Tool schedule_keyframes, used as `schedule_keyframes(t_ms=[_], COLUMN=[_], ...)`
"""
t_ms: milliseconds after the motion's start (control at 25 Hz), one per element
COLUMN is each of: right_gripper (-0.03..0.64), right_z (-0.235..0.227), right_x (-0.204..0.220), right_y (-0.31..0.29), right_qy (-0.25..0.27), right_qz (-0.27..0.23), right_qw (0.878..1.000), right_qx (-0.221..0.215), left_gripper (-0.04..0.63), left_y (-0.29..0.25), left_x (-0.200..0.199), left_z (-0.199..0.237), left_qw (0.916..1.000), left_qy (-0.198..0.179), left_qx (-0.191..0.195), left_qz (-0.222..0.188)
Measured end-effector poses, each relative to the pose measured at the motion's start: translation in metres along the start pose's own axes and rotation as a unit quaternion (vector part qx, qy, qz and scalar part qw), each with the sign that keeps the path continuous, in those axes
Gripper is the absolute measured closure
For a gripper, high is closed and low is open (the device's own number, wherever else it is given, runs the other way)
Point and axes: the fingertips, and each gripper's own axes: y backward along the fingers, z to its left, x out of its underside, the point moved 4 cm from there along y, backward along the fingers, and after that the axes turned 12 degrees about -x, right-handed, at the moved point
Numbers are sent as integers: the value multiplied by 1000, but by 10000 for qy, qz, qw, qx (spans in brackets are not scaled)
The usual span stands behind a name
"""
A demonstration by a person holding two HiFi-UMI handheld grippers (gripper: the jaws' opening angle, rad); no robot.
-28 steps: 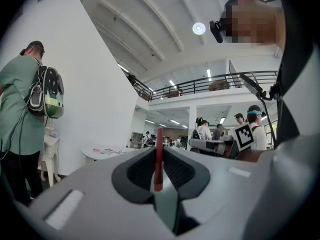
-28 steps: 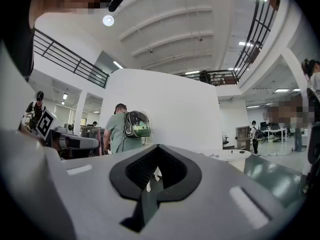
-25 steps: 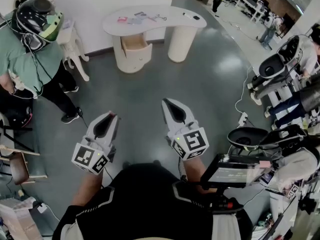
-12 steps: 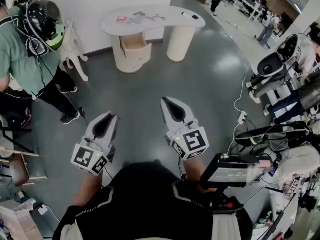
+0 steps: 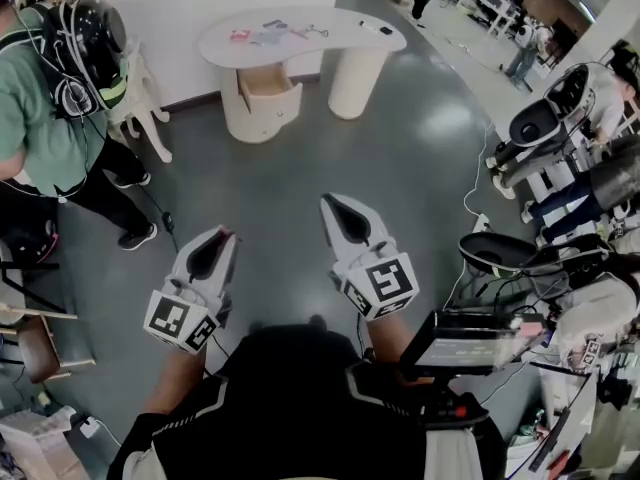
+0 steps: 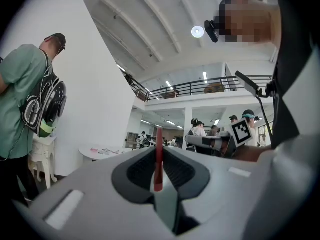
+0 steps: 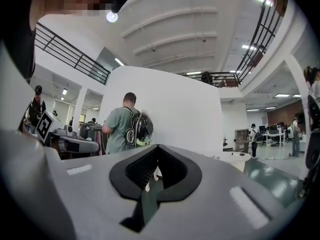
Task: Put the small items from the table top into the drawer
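Note:
The white curved table (image 5: 340, 30) stands far ahead across the grey floor, its drawer (image 5: 268, 84) pulled open. Several small items lie on its top, among them a pink one (image 5: 240, 36) and a black one (image 5: 385, 30). My left gripper (image 5: 226, 233) is held in the air near my body, shut on a thin red stick (image 6: 158, 154) that stands up between its jaws. My right gripper (image 5: 327, 201) hovers beside it, shut with nothing in it. The table (image 6: 100, 151) shows small in the left gripper view and its end (image 7: 235, 156) in the right gripper view.
A person in a green shirt (image 5: 40, 118) with a helmet on a backpack stands at the left beside a white chair (image 5: 140, 93). Chairs, cables and equipment (image 5: 540, 128) crowd the right side. A screen device (image 5: 470, 338) hangs at my right hip.
The view has shifted slightly, so the table sits a little further left and up. The person at the left has edged leftward. Both grippers stay as they were.

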Motion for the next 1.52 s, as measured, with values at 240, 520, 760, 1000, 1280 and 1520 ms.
schedule_keyframes(t_ms=[240, 520, 760, 1000, 1280, 1520], right_gripper=[614, 614, 614, 614, 614, 614], right_z=[21, 37, 27, -9, -60, -115], right_x=[3, -1, -3, -5, -12, -17], right_y=[-7, -13, -26, -35, -58, -64], right_qy=[29, 70, 76, 37, 60, 69], right_qz=[89, 154, 82, -146, -337, -440], right_qw=[9999, 9997, 9999, 9998, 9993, 9989], right_qx=[66, 173, 113, 127, -143, -159], left_gripper=[551, 551, 551, 551, 551, 551], left_y=[9, 14, 4, -17, -68, -118], left_x=[5, 9, 6, 0, -14, -18], left_z=[16, 25, 32, 36, 34, 23], left_qw=[9999, 9993, 9993, 9998, 9999, 9998], left_qy=[95, 208, 179, 26, -74, -174], left_qx=[135, 308, 334, 180, 67, 90], left_qz=[-5, 58, 62, 50, -35, -20])
